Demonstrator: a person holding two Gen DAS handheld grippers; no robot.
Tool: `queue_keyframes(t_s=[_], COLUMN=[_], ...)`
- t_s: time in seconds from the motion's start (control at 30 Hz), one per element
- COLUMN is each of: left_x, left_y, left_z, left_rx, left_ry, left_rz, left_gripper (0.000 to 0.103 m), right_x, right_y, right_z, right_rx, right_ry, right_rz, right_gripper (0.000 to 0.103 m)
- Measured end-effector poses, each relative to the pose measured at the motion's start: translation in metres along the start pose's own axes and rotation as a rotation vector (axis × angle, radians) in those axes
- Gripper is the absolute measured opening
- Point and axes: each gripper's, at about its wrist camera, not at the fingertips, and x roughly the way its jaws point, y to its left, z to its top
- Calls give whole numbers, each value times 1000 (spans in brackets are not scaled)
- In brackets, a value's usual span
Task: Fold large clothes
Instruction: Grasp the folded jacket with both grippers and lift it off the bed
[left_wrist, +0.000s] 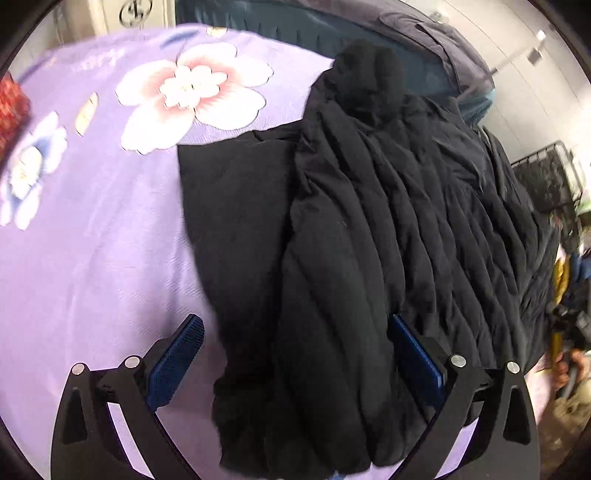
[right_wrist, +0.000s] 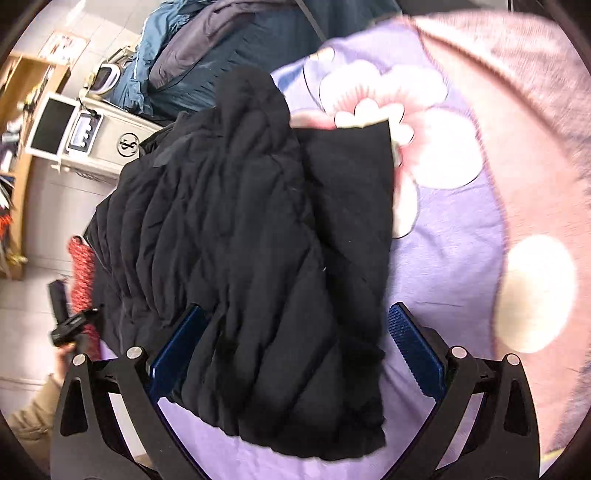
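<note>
jacket (left_wrist: 369, 229) on bedspread (left_wrist: 103, 221) between both grippers' wide-spread fingers

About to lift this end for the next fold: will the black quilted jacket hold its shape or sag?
The black quilted jacket will probably sag: it already lies in soft, bunched ridges. Its padded look suggests bulk without much weight. Both open grippers, left gripper and right gripper, straddle thick folds, so layers may slide apart.

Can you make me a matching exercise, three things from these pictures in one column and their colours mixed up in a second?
Things:
1. quilted jacket
2. flowered bedsheet
3. gripper pads

Colours:
A. blue
B. black
C. lilac

Pairs: 1-B, 2-C, 3-A
</note>
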Motion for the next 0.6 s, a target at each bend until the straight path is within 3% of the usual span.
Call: queue_keyframes(t_s=[0.3, 0.47, 0.6], left_x=[19, 21, 24], left_y=[31, 39, 23], left_z=[1, 15, 36], left_rx=[-57, -60, -38], left_ry=[49, 48, 60], left_rz=[-163, -168, -130], left_gripper=[99, 99, 98], right_x=[19, 19, 20], right_y=[-31, -43, -35], right_z=[3, 4, 4], right_rx=[118, 161, 128], right_ry=[18, 19, 19], right_rz=[110, 181, 157], right_gripper=[95, 95, 95])
